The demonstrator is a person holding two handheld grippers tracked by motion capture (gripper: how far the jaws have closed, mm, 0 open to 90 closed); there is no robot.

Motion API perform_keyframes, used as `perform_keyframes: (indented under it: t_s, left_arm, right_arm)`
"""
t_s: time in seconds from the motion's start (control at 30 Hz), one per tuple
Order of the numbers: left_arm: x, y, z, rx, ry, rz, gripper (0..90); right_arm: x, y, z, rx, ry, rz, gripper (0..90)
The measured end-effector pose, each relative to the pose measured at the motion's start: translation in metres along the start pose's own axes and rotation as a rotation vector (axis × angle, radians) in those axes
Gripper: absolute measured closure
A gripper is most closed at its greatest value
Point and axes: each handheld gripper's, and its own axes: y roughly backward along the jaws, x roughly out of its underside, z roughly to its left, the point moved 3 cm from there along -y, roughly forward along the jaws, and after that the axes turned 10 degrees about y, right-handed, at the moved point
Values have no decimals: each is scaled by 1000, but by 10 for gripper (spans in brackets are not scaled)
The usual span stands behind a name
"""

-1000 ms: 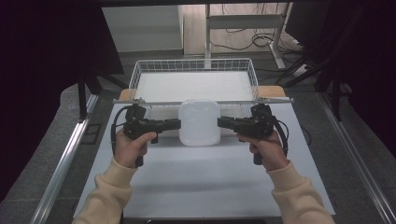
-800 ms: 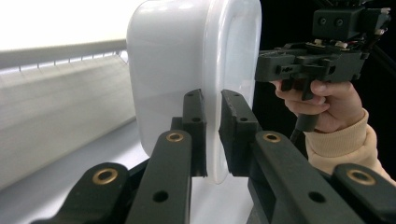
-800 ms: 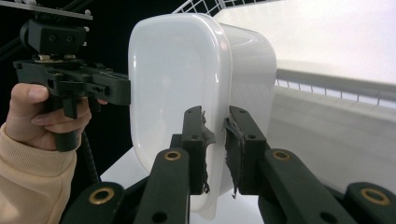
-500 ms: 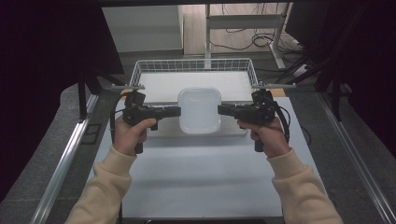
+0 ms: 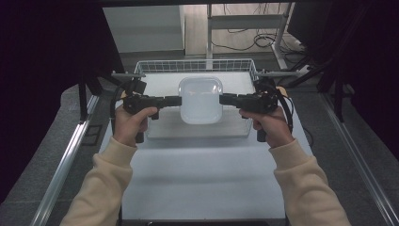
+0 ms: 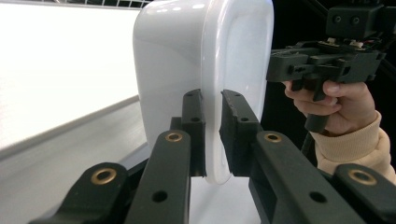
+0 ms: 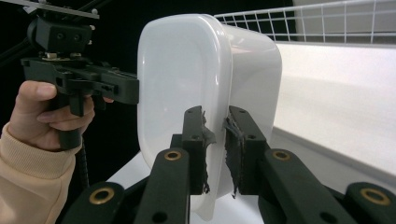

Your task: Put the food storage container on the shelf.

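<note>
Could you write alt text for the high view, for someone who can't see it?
Two hands each hold a black claw, left claw and right claw, gripping opposite rims of a white rounded-square plastic tub raised above a wire mesh basket at the far end of a white table.

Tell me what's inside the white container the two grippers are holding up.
Nothing shows inside the white container: its open top faces the high camera, and the bottom looks bare. The left gripper and right gripper clamp its rim, covering small bits there.
</note>
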Motion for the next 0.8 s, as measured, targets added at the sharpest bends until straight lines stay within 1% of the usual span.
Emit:
perform_keyframes:
  t_s: [0.23, 0.4, 0.57, 0.67, 0.8]
  left_arm:
    - [-17, -4, 6, 16, 16, 4, 805]
    - [-32, -6, 9, 4, 10, 9, 805]
    - [-48, -11, 18, 6, 32, 19, 805]
    - [-55, -15, 25, 0, 53, 26, 804]
    - [-60, -21, 38, -2, 88, 38, 804]
  right_arm:
    - [-16, -3, -9, 5, 5, 8, 778]
    - [-26, -8, -18, 8, -8, 13, 778]
    - [-36, -14, -29, 11, -25, 19, 778]
    - [-41, -20, -38, 16, -49, 36, 777]
    - [-44, -30, -50, 18, -83, 62, 777]
